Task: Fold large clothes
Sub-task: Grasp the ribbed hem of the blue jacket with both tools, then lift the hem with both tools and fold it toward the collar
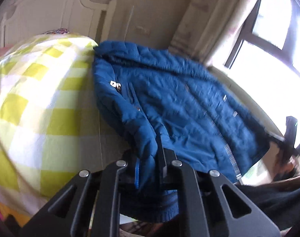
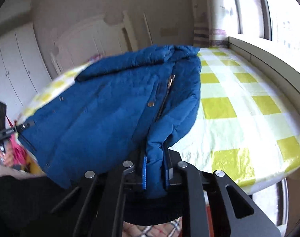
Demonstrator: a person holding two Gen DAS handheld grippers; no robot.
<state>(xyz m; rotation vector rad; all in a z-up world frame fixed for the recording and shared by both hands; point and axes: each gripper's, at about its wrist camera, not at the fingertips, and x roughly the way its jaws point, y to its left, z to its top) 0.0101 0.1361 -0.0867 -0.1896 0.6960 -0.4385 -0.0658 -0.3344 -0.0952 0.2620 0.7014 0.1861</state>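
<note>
While the blue padded jacket (image 1: pixel 169 98) is lying spread across the bed (image 2: pixel 248 102) with its checked yellow-and-white cover, the left gripper (image 1: pixel 150 169) is pinching one sleeve cuff between closed jaws, and the right gripper (image 2: pixel 155 173) is clamping the other sleeve cuff likewise.

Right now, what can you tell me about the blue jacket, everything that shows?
The blue jacket is a puffy quilted coat with a hood, a front zipper, metal snaps and knit cuffs. It lies spread on the yellow-checked bedspread, hood toward the headboard. The left gripper is shut on one sleeve near its cuff, and the right gripper is shut on the other sleeve, both at the near edge of the bed.
</note>
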